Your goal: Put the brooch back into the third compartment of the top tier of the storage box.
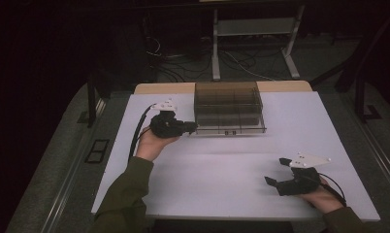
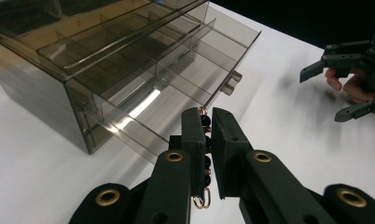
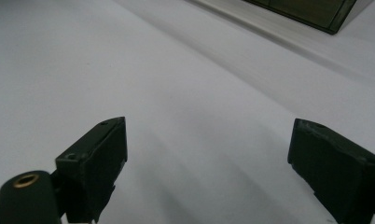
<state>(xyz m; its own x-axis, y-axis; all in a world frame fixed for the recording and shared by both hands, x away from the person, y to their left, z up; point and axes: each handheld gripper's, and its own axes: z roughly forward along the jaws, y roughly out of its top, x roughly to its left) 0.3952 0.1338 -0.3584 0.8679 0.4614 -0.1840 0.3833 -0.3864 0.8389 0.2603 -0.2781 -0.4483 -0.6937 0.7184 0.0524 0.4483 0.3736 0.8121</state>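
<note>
A string of black beads on copper links (image 2: 204, 140) is pinched in the left gripper (image 2: 206, 122) beside a smoky clear-plastic drawer box (image 2: 106, 60); the right gripper (image 3: 206, 154) jaws are held wide above the white surface (image 3: 129, 70).

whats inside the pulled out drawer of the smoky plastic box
The open drawer of the box shows bare divided compartments; the ones tucked inside are too dim to tell.

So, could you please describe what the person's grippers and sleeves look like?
Both grippers are matte black with brass-coloured rivets. The left gripper and the right gripper each carry a pale three-cornered plate on top and trail a black cable. Their fingers are blocky and flat-faced. The person wears olive-green sleeves.
</note>
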